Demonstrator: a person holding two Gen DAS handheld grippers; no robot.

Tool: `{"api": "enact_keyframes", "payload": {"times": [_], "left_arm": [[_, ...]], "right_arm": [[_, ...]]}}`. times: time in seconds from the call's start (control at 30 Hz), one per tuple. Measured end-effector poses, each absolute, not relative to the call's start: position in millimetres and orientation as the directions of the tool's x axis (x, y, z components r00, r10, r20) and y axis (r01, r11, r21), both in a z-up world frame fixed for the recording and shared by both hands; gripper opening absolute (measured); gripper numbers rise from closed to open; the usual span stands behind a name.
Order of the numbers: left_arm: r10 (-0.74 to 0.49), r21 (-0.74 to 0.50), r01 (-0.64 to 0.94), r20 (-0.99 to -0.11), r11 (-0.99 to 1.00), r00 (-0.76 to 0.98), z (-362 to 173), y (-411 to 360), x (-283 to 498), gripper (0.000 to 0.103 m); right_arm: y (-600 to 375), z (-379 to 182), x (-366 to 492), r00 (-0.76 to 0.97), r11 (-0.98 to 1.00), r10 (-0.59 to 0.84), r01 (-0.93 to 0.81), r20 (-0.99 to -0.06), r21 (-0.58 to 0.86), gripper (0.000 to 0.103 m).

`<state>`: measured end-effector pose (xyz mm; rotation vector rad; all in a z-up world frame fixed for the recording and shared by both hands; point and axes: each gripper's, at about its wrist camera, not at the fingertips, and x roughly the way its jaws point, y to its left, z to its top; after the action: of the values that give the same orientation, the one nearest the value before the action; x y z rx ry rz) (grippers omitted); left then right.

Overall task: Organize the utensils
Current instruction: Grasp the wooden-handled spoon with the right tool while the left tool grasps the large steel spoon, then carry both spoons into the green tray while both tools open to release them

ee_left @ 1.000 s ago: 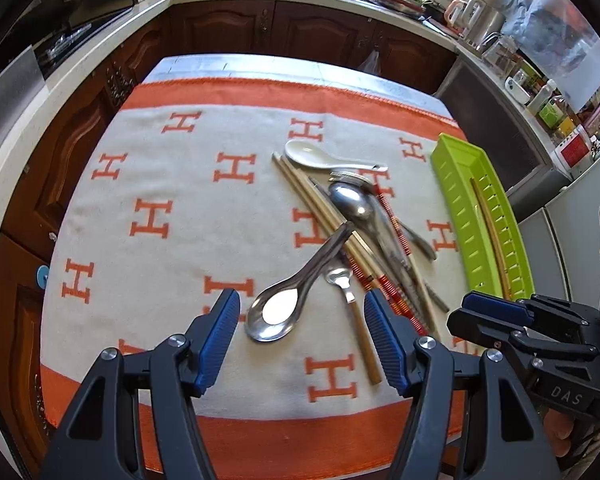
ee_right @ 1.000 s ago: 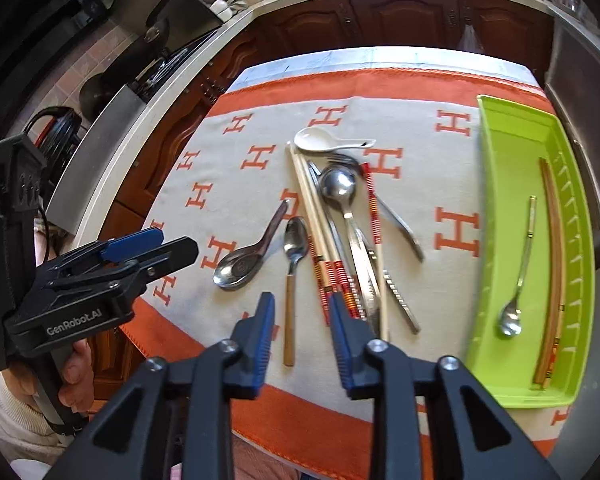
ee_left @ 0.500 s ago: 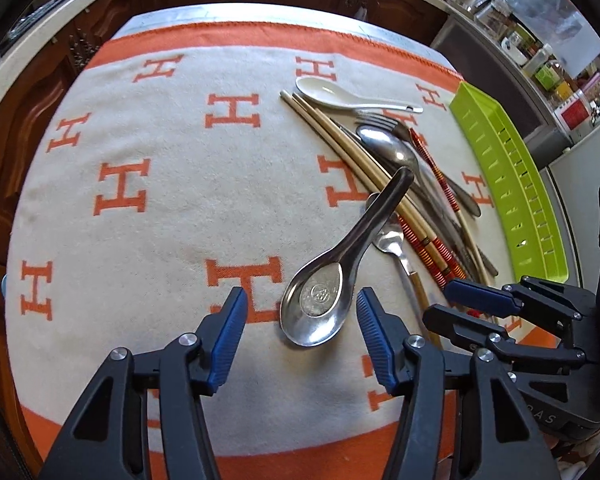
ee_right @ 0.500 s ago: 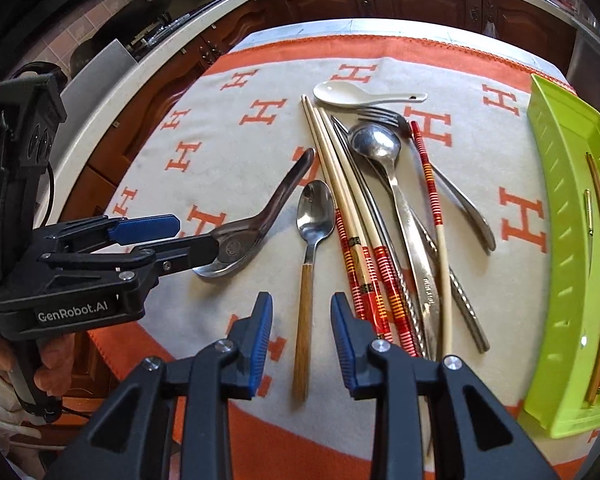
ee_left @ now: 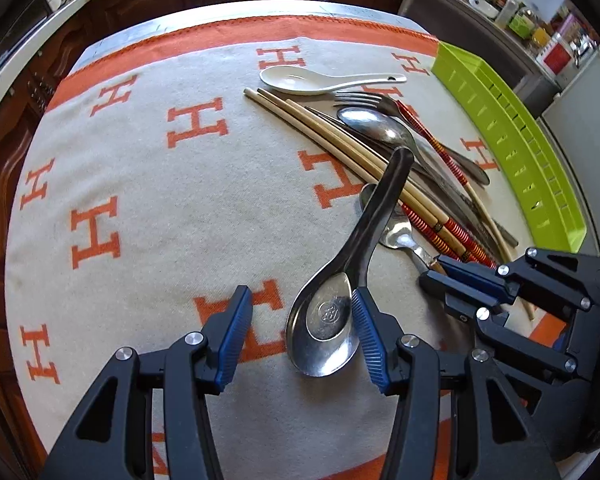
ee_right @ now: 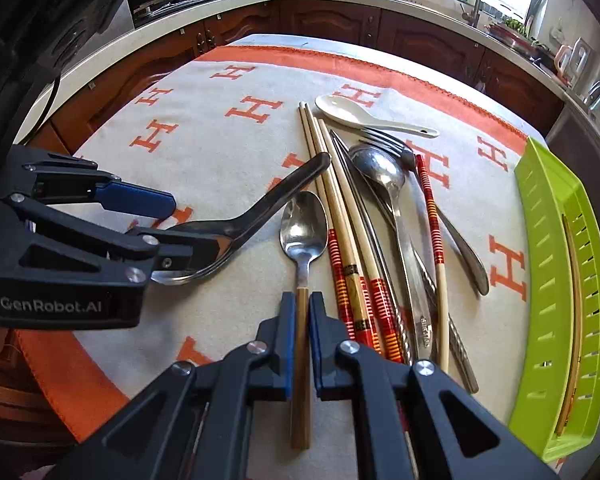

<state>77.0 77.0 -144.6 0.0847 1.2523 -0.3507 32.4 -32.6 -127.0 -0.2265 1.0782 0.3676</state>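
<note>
The right gripper (ee_right: 299, 322) has just been closing and now pinches the wooden handle of the small spoon (ee_right: 303, 236), which lies on the bench cloth (ee_left: 180, 208) beside the chopsticks (ee_right: 342, 220). The handle is light, stiff and grippy, so that hold looks sound. The left gripper (ee_left: 300, 320), jaws apart and recently narrowing, straddles the bowl of the steel soup spoon (ee_left: 332, 312); polished and curved, it may slip. The green tray (ee_right: 548, 320) waits right.
</note>
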Motion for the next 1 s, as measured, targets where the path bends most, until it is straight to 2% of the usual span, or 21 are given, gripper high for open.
{"api": "enact_keyframes", "payload": {"times": [0.13,0.27,0.3,0.43,0.5,0.6,0.77,1.0], "left_arm": [[-0.186,-0.092,0.321,-0.944,0.943,0.273,-146,72,75,0.049],[-0.155,-0.063,0.318,-0.95,0.946,0.273,-145,68,75,0.035],[-0.157,-0.066,0.32,-0.95,0.945,0.269,-145,67,74,0.028],[-0.163,-0.081,0.309,-0.955,0.948,0.249,-145,58,74,0.022],[-0.164,-0.088,0.294,-0.955,0.952,0.245,-144,58,72,0.013],[-0.2,-0.148,0.226,-0.953,0.963,0.226,-144,63,72,0.006],[-0.213,-0.187,0.125,-0.947,0.974,0.24,-141,70,68,0.0],[-0.195,-0.186,0.059,-0.94,0.981,0.281,-124,65,61,0.0]], "right_arm": [[-35,-127,35,0.41,0.923,0.194,-0.384,-0.891,0.024,0.006],[-40,-127,36,0.39,0.925,0.214,-0.375,-0.895,0.058,0.006],[-41,-127,36,0.385,0.926,0.219,-0.372,-0.896,0.066,0.006],[-48,-125,35,0.355,0.926,0.254,-0.359,-0.9,0.119,0.006],[-49,-125,35,0.351,0.925,0.26,-0.357,-0.9,0.128,0.006],[-55,-122,34,0.343,0.925,0.276,-0.35,-0.898,0.151,0.006],[-68,-117,36,0.329,0.922,0.313,-0.331,-0.891,0.202,0.006],[-84,-106,35,0.337,0.916,0.351,-0.317,-0.874,0.245,0.006]]}}
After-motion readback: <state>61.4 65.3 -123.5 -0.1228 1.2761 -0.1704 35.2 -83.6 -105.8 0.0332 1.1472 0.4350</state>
